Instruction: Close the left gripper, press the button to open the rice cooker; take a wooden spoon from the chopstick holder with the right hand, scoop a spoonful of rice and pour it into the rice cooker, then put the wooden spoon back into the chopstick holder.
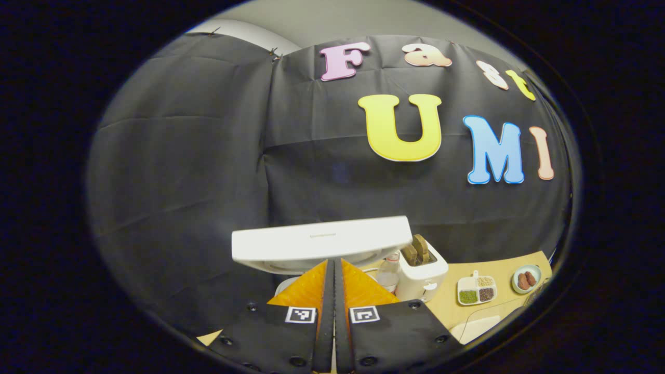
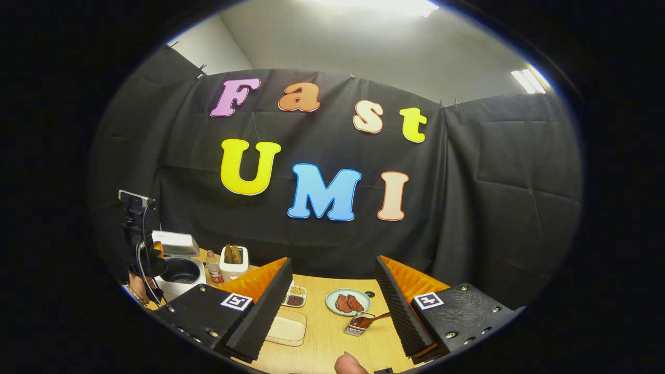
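Observation:
The white rice cooker [image 2: 179, 272] stands open at the table's far left, its lid [image 1: 322, 241] raised and its dark pot showing. My left gripper [image 1: 333, 265] is shut with nothing in it, its fingers pointing at the cooker just under the lid. A hand holds that gripper [image 2: 139, 234] beside the cooker. Behind the cooker, the white chopstick holder [image 1: 423, 272] [image 2: 234, 265] carries wooden spoons [image 1: 418, 248] [image 2: 233, 253]. A clear box of rice [image 2: 288, 327] [image 1: 475, 327] lies on the table under my open right gripper [image 2: 332, 262], which holds nothing.
A small bottle [image 1: 388, 272] [image 2: 211, 272] stands between cooker and holder. A divided tray of grains [image 1: 477, 290] [image 2: 296, 296], a plate with red pieces [image 1: 526, 279] [image 2: 348, 301] and a small metal scoop [image 2: 361, 323] lie on the wooden table [image 2: 332, 337]. A fingertip [image 2: 350, 363] shows low.

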